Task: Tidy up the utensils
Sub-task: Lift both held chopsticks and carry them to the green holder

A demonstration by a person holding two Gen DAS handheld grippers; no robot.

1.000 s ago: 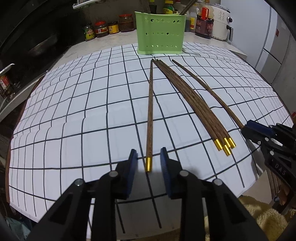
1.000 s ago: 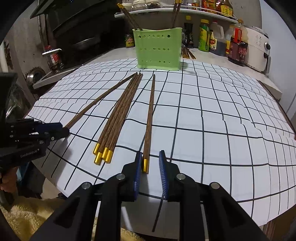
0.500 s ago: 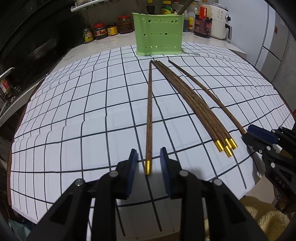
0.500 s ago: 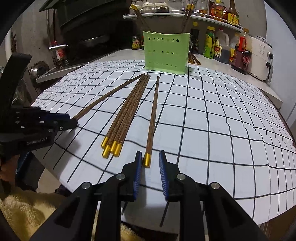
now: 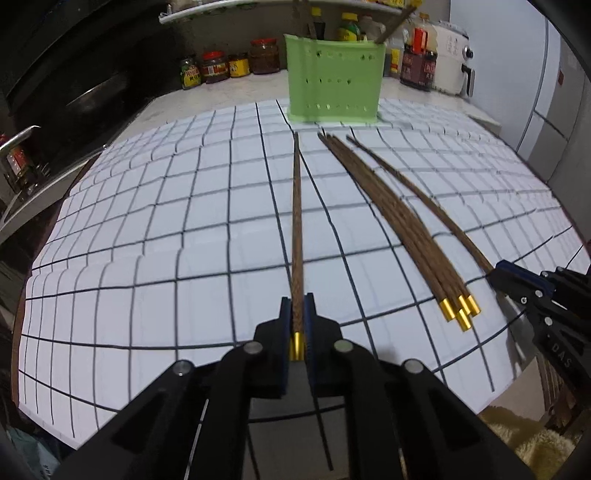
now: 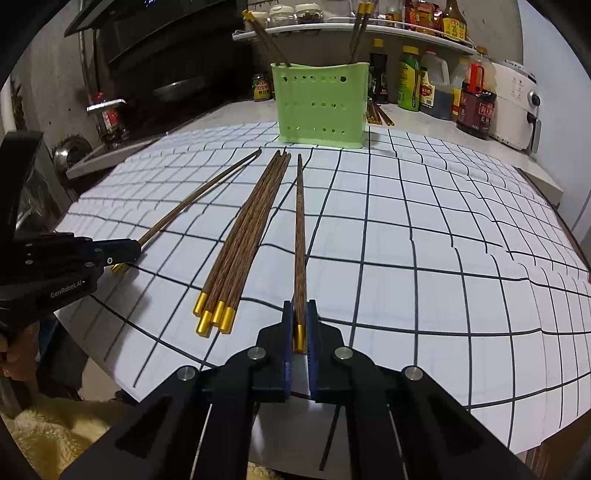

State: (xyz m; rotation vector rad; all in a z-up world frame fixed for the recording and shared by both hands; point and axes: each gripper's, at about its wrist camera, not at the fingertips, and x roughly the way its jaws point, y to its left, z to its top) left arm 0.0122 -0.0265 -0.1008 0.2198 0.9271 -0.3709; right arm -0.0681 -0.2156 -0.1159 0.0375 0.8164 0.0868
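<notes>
The left gripper [image 5: 296, 325] is clenched on a single wooden chopstick [image 5: 296, 229], its blue pads pressed against both sides of the stick just above the gold cap at 6 o'clock in the left wrist view; the shaft runs straight up toward 12 o'clock, where its thin tip ends just short of the green perforated holder [image 5: 334, 79]. The right gripper [image 6: 300, 328] grasps another chopstick [image 6: 300, 236] the same way, jaws shut on the wood just ahead of the gold end, with the stick pointing to the same green holder at 12 o'clock in the right wrist view. Between the two held sticks lies a bundle of four chopsticks [image 5: 399, 225], flat on the white grid-lined mat [image 5: 147, 258], gold caps bunched together near the front edge and tips fanned toward the holder. From the right wrist view the left gripper shows at 9 o'clock; from the left wrist view the right one shows at 3 o'clock. The holder stands upright at the far edge of the mat and already has chopsticks leaning out of its top [image 6: 356, 33]. Behind it, sauce bottles [image 6: 476, 103] and a white appliance [image 6: 517, 107] line the counter toward 1 o'clock.
</notes>
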